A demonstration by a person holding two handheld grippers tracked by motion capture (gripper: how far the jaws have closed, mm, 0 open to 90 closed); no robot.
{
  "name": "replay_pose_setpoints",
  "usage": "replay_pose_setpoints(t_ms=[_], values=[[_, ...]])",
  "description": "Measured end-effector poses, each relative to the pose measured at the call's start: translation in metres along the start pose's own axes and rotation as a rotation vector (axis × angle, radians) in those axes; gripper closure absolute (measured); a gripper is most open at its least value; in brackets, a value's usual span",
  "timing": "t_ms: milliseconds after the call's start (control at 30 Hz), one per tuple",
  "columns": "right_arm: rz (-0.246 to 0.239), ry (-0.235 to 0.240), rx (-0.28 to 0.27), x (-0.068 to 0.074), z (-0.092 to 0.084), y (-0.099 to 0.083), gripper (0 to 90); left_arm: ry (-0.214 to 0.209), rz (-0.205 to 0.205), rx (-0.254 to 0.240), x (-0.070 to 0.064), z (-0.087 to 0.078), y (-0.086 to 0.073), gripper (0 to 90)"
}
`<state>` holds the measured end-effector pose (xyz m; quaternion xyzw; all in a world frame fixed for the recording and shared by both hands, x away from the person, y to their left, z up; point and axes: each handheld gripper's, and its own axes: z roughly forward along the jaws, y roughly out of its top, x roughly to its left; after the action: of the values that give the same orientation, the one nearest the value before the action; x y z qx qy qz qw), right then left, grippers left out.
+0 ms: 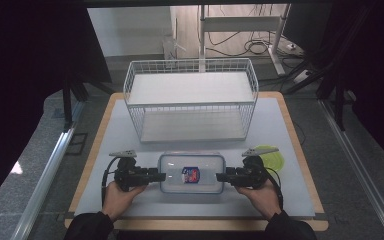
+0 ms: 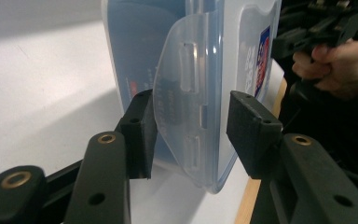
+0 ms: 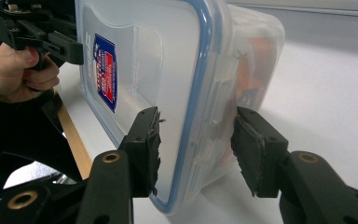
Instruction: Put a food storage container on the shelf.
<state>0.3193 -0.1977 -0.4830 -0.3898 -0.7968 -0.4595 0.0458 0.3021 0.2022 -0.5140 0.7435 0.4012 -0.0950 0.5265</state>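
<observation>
Both tongs are at the clear plastic food container point(image 1: 192, 173), one at each short end. The container sits on the white worktop point(image 1: 280, 130), near your edge, in front of the white wire shelf rack point(image 1: 190, 100) and just beside a yellow-green lid or dish point(image 1: 272, 157) at its right.

Left tongs point(image 1: 161, 176): jaws part-closed around the left end. In the left gripper view the pads straddle the container's end latch flap point(image 2: 184, 116); one pad looks to be touching the flap, the other stands a little off. You cannot call this a firm clamp yet.

Right tongs point(image 1: 220, 176): same posture at the right end. In the right gripper view the pads sit either side of the blue-sealed rim point(image 3: 200, 93) and its latch; a narrow gap shows at both pads. Not gripping, as far as the pictures tell.

Progress, judged: approach and alignment are done on both sides; the squeeze is unfinished. Lifting, and any move toward the rack, is still to come. The rack's shelves are bare.

The container: transparent rectangular box, rounded corners, lid on with a blue gasket line, hinged clip flaps on the ends. A red-white-blue label point(image 3: 105, 70) sits on the lid. Something orange shows dimly through the wall; you cannot tell what. It rests flat, not tilted, both ends on the worktop.
</observation>
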Motion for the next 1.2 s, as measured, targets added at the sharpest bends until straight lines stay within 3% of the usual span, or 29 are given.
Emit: replay_pose_setpoints(t_ms=[300, 633, 1200], values=[[0.022, 0.005, -0.046, -0.001, 0.000, 0.004, 53.0, -0.001, 0.001, -0.040, 0.000, -0.004, 0.011, 54.5], [-0.004, -0.017, -0.120, 0.004, -0.010, 0.021, 53.1, 0.073, 0.083, -0.034, -0.013, -0.005, 0.028, 51.6], [-0.035, -0.018, -0.197, 0.005, -0.026, 0.060, 52.9, 0.115, 0.138, -0.081, -0.029, -0.017, 0.069, 51.2]])
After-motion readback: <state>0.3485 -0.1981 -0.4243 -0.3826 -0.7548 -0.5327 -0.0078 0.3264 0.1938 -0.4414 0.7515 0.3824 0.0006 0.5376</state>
